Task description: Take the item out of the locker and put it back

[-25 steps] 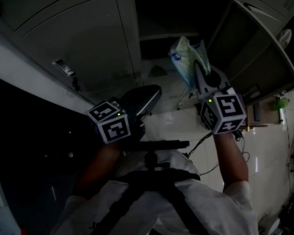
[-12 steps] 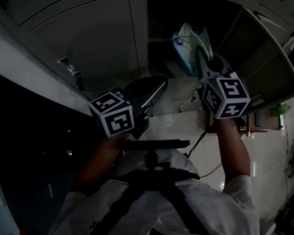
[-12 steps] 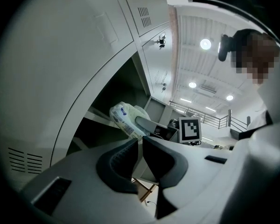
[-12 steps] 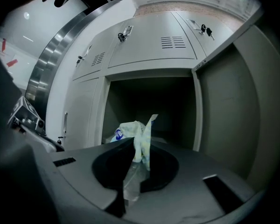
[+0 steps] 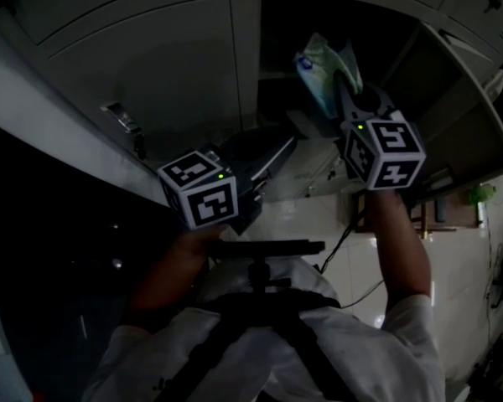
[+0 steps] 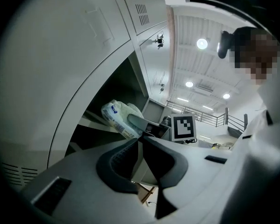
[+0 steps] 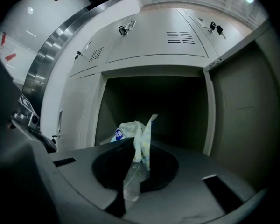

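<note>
Right tool [image 7: 138, 148]: jaws together, pinching the thin sealed edge of the soft plastic pack [image 7: 130, 130]. From the head view I see the same tool [image 5: 345, 90] with the pack [image 5: 318, 78] standing up past its tips.

Right arm: raised, forearm [image 5: 398, 241] stretched up and forward. The tool runs about level and points into the open locker compartment [image 7: 149, 71]. Its marker cube [image 5: 384, 153] faces my head camera.

Pack: white and pale green with a blue label, crumpled. It is held at the mouth of the compartment, in front of the dark interior. I cannot tell whether it touches the shelf.

Locker door [image 7: 242, 111]: swung open at the right of the compartment.

Left tool [image 6: 140, 139]: jaws together, nothing between them.

Left arm: bent at the elbow, forearm [image 5: 172, 266] lower than the right one. The tool lies about level, and its marker cube [image 5: 203, 198] sits in front of the closed locker door [image 5: 142, 74] to the left of the open compartment. It is well apart from the pack, which I see beyond its tips in the left gripper view.
</note>
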Tool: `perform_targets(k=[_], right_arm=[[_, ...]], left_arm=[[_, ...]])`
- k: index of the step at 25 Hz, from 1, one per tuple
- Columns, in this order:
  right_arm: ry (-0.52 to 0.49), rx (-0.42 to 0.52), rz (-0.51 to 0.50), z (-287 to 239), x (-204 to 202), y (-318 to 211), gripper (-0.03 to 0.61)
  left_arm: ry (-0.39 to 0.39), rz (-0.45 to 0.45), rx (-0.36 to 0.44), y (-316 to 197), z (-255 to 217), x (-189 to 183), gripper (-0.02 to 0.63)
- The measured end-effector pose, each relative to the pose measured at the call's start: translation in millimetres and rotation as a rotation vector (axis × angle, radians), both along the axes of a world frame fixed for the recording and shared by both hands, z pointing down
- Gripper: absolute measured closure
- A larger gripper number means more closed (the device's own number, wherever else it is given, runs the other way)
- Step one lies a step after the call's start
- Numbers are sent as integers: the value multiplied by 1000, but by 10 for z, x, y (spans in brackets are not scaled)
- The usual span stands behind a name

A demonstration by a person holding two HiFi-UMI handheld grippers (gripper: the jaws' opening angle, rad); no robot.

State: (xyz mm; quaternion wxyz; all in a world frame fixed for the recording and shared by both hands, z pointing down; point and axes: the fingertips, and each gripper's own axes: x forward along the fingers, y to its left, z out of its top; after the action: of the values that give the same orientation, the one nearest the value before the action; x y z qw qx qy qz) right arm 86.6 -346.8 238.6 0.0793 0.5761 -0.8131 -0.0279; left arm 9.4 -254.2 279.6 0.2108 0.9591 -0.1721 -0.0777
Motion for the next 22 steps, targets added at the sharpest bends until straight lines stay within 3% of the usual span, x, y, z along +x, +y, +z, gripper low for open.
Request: perform_targets(k=[12, 22], right_arm=[[37, 8, 19, -127, -3, -380, 569], [97, -8, 48, -201, -109, -1006, 569]], left_arm=[[0, -5, 24, -123, -104, 57, 595], [-13, -28, 37, -328, -152, 136, 595]])
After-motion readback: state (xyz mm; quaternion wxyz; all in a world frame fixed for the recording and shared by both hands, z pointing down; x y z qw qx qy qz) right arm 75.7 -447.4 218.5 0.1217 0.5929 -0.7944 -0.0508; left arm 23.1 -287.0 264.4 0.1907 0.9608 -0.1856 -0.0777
